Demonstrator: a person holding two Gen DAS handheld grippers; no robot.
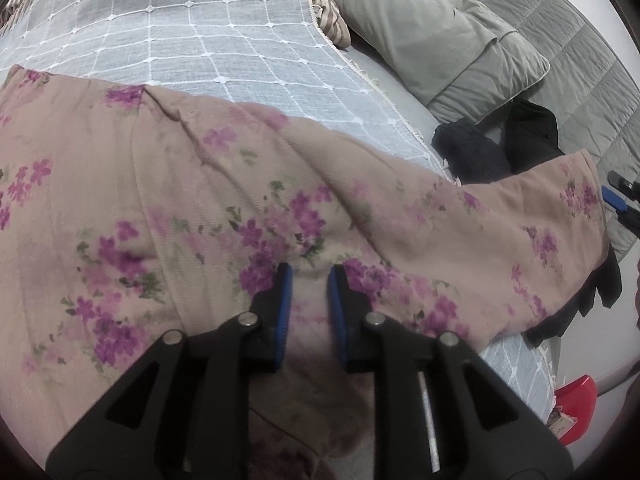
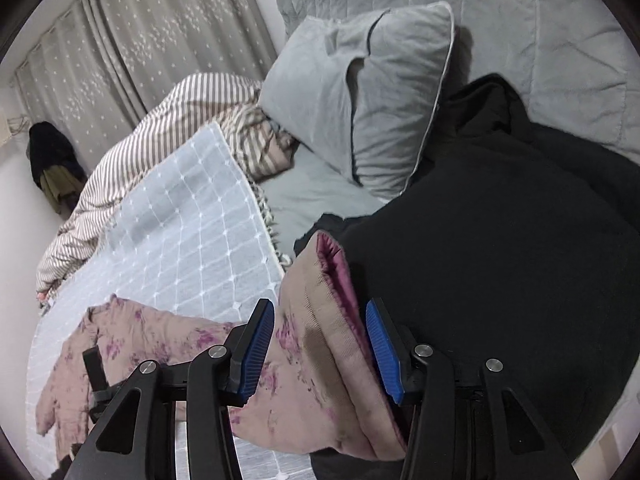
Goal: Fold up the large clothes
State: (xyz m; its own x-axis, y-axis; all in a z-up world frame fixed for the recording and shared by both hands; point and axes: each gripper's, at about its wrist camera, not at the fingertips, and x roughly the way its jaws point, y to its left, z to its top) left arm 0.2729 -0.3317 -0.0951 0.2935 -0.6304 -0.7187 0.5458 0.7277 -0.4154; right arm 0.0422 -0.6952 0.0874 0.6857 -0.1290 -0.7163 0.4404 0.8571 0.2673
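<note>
1. A floral padded garment (image 1: 248,200) lies lengthwise across the grid blanket (image 1: 192,32) on the bed.
2. Left tongs (image 1: 309,280), parted, rest mid-garment.
3. Right tongs (image 2: 320,344), parted, straddle its sleeve cuff (image 2: 332,280) beside black clothing (image 2: 500,240).

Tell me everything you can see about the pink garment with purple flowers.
The pink padded garment with purple flowers is soft, quilted-looking cloth with a darker pink lining visible at one opening. It lies spread and wrinkled across the light blue grid-patterned blanket, one end over black clothing. The left gripper and right gripper both straddle folds of it, jaws open.
</note>
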